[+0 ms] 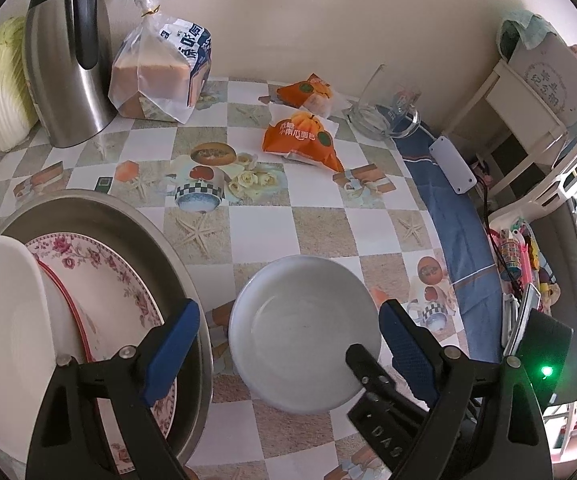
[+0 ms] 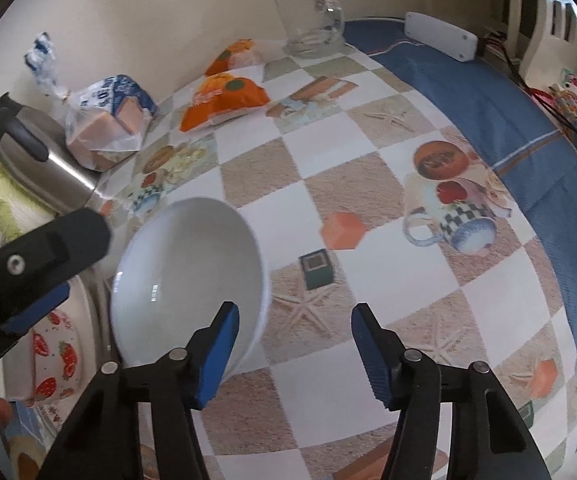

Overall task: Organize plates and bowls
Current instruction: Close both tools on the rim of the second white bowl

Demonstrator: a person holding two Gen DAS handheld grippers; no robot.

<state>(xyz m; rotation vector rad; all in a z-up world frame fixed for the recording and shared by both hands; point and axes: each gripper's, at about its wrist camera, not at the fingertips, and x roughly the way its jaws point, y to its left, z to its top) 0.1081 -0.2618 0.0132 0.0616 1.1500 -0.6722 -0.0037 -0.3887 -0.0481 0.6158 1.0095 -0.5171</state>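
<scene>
We find the left gripper (image 1: 288,344) with its fingers wide apart, poised over the white bowl (image 1: 302,334) on the checked tablecloth (image 1: 320,224). The right gripper (image 2: 294,350) has its fingers apart too; its left pad lies over the bowl's near rim, though we cannot tell whether it touches. Beside the bowl, the metal basin (image 1: 192,280) holds a floral plate (image 1: 116,280) and a white dish (image 1: 4,316). Open cloth lies between the bowl and the orange packets (image 1: 302,138); the table's blue edge (image 1: 454,240) runs right of it.
</scene>
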